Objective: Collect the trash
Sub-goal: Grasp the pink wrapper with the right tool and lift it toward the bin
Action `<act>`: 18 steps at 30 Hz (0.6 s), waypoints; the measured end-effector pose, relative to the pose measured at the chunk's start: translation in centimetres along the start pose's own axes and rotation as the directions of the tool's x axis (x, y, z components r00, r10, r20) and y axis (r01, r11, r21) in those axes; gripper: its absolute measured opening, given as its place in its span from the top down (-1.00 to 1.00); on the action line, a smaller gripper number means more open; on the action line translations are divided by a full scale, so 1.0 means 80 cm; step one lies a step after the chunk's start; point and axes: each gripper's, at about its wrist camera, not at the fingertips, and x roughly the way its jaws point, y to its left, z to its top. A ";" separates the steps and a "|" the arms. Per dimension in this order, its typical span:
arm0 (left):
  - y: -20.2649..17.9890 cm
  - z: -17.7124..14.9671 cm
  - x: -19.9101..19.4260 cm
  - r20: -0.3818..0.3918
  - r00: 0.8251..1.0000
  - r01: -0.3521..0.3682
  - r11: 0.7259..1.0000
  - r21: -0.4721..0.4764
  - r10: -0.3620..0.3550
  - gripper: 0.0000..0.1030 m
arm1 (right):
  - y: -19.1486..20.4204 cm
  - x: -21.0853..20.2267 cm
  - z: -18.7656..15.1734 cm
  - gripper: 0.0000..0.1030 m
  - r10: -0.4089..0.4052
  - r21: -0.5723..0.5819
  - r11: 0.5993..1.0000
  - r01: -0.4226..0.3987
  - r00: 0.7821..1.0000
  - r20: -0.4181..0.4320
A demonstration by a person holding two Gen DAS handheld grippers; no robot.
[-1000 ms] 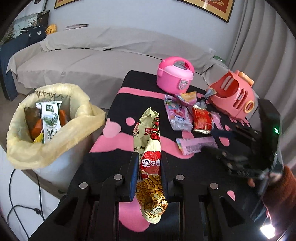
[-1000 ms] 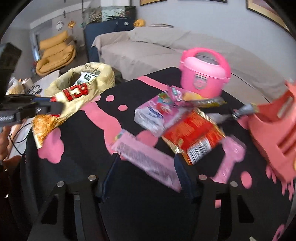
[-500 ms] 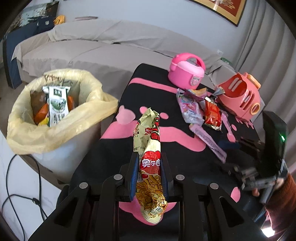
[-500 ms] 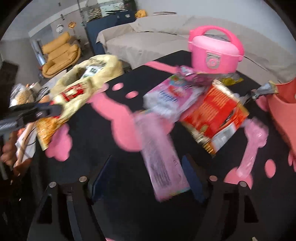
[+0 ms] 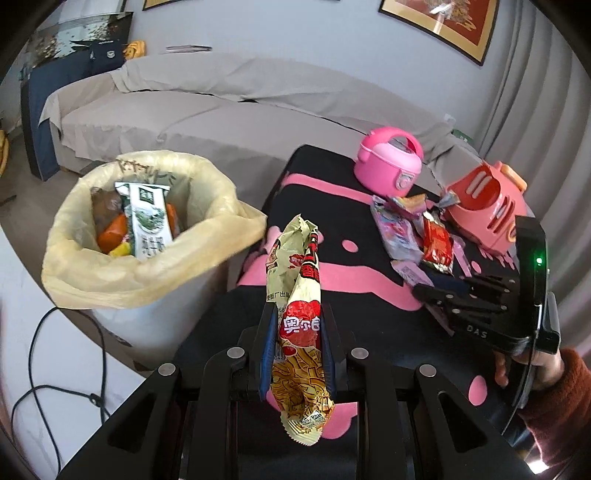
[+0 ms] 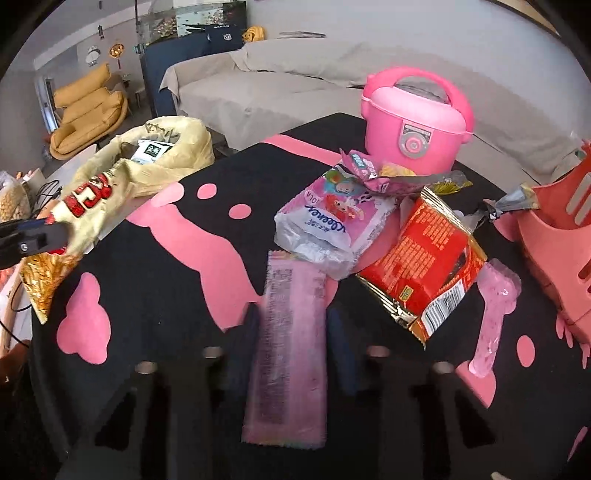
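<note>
A home living room: a long sofa [image 5: 221, 107] under a grey cover along the wall, framed pictures [image 5: 439, 26] above it, grey curtains [image 5: 524, 122], and a yellow armchair [image 6: 86, 107] further back.

Black gripper [image 5: 297, 334] with blue pads, silver screws; rust-red sleeve [image 5: 557, 402].

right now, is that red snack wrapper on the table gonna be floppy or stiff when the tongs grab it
Probably floppy: the red snack wrapper looks flat and empty, its foil edges creased. Likely very light, so it may slide on the table rather than lift cleanly. Its glossy surface could be slippery.
</note>
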 end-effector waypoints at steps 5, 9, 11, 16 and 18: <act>0.010 0.009 -0.023 0.057 0.998 -0.024 1.000 -0.007 0.024 0.56 | 0.015 -0.032 0.009 0.70 0.013 -0.001 1.000 -0.013 0.998 0.055; 0.018 0.017 -0.050 0.114 0.993 -0.039 0.999 -0.005 0.040 0.56 | 0.036 -0.070 0.028 0.71 0.033 -0.014 0.999 -0.031 0.991 0.128; 0.023 0.023 -0.064 0.143 0.988 -0.052 0.999 -0.003 0.052 0.56 | 0.051 -0.089 0.041 0.71 0.046 -0.032 0.999 -0.041 0.984 0.170; 0.047 0.044 -0.099 0.223 0.970 -0.091 0.996 -0.015 0.092 0.56 | 0.090 -0.119 0.079 0.71 0.087 -0.078 0.994 -0.070 0.965 0.247; 0.057 0.053 -0.112 0.255 0.961 -0.108 0.994 -0.015 0.108 0.56 | 0.107 -0.127 0.093 0.71 0.095 -0.099 0.993 -0.070 0.957 0.276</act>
